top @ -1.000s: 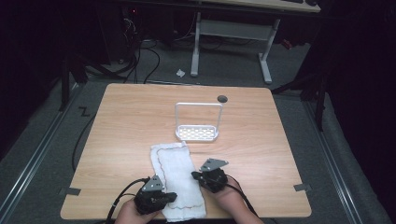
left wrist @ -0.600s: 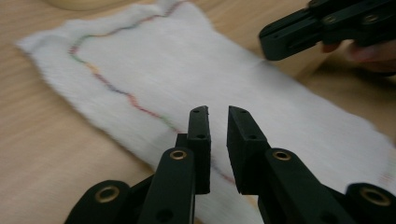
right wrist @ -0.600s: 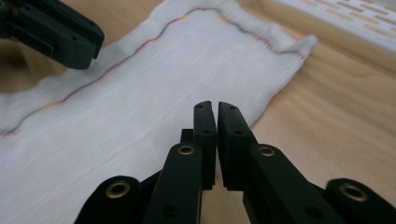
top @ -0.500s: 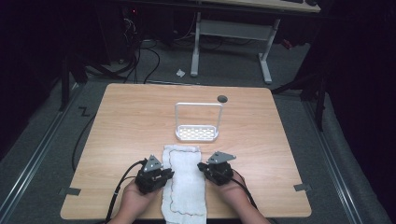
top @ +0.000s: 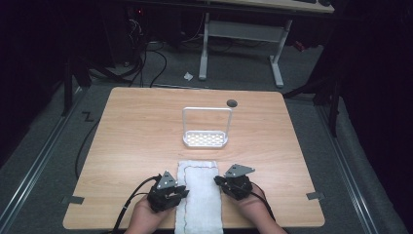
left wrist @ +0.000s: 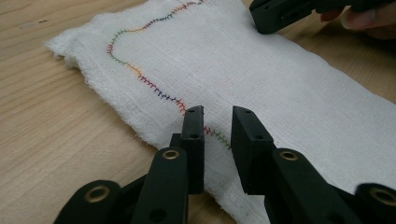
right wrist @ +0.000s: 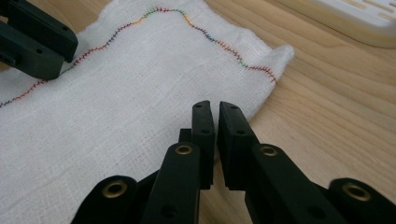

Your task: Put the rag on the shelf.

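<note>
Near the table's (top: 146, 126) front edge, on the person's side of the white rack (top: 205, 127), lies the white cloth (top: 198, 195), a folded strip with multicoloured stitching along its hem. Its long axis runs from the rack straight toward the person, with the narrow stitched end facing the rack and the opposite end reaching the table's front edge. As far as the pictures show, the cloth is already folded into a narrow band; judging from this, a further fold, probably end over end, or a move toward the rack may remain, though nothing marks which.

The left gripper (left wrist: 217, 122) sits at the cloth's left long edge, on the side away from the rack, its jaws a little spread over the stitched hem and pinching nothing. The right gripper (right wrist: 215, 112) sits at the opposite long edge, jaws almost pressed together with a thin gap between; the cloth's edge lies beneath the tips, but whether any fabric is caught between them cannot be told. Both hands rest low on the table.
</note>
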A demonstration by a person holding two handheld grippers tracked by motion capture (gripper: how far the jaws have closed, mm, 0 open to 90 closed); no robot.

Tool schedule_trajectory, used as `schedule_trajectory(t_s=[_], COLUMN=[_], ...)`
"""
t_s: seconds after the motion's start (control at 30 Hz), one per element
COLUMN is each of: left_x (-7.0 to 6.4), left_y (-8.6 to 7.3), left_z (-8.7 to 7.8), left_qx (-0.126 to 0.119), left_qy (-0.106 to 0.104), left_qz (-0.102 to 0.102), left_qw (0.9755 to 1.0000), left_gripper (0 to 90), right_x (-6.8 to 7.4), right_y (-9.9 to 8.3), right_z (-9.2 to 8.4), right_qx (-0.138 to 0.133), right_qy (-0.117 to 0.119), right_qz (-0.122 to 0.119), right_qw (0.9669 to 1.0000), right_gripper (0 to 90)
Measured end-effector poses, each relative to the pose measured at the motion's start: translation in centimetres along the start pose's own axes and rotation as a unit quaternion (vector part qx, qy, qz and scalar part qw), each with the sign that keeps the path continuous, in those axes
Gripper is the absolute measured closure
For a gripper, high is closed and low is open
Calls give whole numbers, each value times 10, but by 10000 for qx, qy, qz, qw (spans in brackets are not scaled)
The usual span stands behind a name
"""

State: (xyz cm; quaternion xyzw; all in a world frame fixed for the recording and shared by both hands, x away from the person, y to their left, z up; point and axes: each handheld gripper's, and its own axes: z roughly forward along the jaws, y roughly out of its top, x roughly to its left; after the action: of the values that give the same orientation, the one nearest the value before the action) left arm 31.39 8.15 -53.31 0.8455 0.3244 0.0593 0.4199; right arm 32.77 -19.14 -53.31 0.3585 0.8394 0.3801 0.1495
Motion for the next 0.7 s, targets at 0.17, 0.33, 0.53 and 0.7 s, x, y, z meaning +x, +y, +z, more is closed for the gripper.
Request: schedule_trajectory(t_s=[0.17,0.33,0.53,0.7], left_x=[32,48,52,46], left_y=[17,33,41,37], left_z=[-7,9,37,37], left_qx=[-512,-584,-124,-204], left_qy=[579,841,1092,1053], left_qz=[-451,-591,-443,-297], left_qw=[9960,9930,9930,9938], left_gripper=[602,511,455,606], right_x=[-2,-3,-4,-4], right_y=[-4,-5,-6,-7], right_z=[0,-1,-1,-2], right_qx=[-115,-125,-138,-140], right_qy=[56,96,110,123], right_qz=[16,-15,-19,-18], right_qw=[9999,9999,9998,9998], right_gripper=[842,816,815,812])
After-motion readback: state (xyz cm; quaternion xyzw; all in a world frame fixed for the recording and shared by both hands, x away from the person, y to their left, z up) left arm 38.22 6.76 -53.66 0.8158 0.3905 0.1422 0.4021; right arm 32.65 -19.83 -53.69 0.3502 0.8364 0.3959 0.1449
